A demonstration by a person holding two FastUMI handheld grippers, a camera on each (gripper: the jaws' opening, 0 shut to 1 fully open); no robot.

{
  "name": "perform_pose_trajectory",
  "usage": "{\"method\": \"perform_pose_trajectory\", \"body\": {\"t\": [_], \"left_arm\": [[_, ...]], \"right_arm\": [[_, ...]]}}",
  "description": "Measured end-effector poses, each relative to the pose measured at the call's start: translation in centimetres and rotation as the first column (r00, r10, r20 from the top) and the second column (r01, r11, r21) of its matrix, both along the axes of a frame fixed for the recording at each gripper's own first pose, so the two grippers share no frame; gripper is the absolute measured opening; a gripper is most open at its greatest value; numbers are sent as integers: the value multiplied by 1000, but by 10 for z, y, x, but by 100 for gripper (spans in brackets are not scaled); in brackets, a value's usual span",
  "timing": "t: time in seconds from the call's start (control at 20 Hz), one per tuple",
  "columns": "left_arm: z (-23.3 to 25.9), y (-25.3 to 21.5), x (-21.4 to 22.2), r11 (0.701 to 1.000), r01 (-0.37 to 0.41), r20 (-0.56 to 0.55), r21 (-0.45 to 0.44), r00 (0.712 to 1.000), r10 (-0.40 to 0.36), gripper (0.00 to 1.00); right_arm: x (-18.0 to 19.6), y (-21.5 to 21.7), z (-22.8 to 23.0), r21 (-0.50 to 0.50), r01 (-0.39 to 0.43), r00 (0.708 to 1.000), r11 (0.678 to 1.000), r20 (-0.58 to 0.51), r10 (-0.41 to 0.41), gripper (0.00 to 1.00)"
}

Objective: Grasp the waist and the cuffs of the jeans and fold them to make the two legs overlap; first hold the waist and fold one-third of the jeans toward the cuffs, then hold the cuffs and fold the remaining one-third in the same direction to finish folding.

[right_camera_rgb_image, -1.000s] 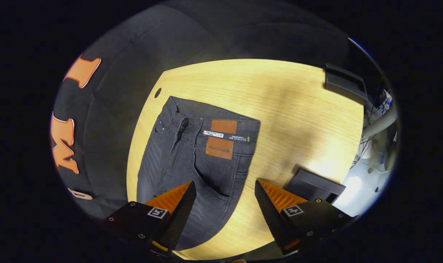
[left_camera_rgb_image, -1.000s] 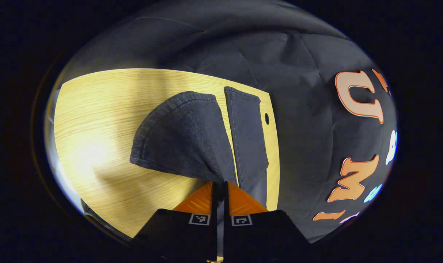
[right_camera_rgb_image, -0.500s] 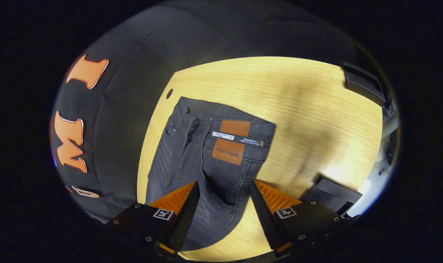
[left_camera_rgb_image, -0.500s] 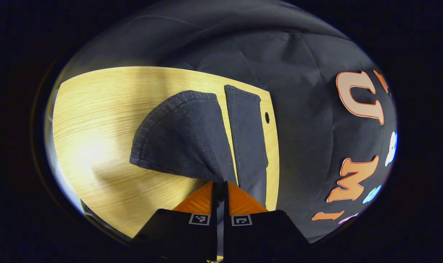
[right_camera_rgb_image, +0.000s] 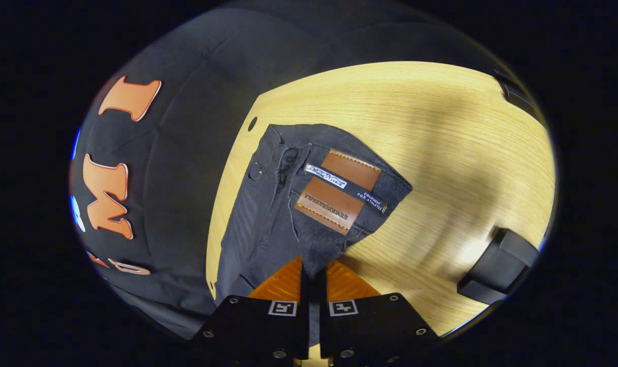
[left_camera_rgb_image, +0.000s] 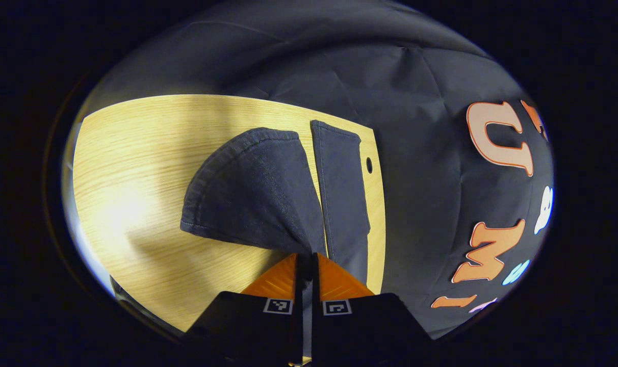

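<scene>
Both ends of the jeans gripped; leg-over-leg fold ready to begin.

Jeans lie along the left side of the pale wood-grain table, near the booth cloth. Half a second ago the right gripper stood open astride the hip; now its fingers are pinched on dark denim just below the waist, which bunches toward it. Left gripper stays clamped on a lifted cuff, curved and hemmed, beside the other leg, which lies flat. Denim is dark, finely woven; brown leather patches on the waistband. A black block sits at the right.
</scene>
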State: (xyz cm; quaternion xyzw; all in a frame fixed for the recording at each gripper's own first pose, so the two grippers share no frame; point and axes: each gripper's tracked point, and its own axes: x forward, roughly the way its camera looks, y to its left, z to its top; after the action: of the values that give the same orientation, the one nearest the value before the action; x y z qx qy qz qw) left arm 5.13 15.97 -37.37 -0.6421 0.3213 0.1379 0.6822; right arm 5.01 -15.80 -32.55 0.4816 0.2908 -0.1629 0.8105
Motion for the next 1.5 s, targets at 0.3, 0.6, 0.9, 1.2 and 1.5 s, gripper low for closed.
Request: {"method": "perform_pose_trajectory", "body": {"t": [0.3,0.6,0.9,1.2,1.5], "left_arm": [[37,11,-1,999,20,13,36,1000,-21,7],[59,9,11,993,96,-135,62,987,-87,7],[43,20,41,967,224,-370,118,914,-167,7],[11,28,85,938,344,-591,43,766,-253,5],[2,25,185,884,465,-631,56,702,-329,7]], "right_arm": [[6,4,37,-28,-63,997,998,39,64,9],[14,-5,63,-31,-92,992,995,78,95,8],[71,-11,88,-2,-87,993,996,75,87,8],[136,-17,79,38,-85,996,996,-9,86,8],[198,-21,57,21,-124,988,992,-94,125,8]]}}
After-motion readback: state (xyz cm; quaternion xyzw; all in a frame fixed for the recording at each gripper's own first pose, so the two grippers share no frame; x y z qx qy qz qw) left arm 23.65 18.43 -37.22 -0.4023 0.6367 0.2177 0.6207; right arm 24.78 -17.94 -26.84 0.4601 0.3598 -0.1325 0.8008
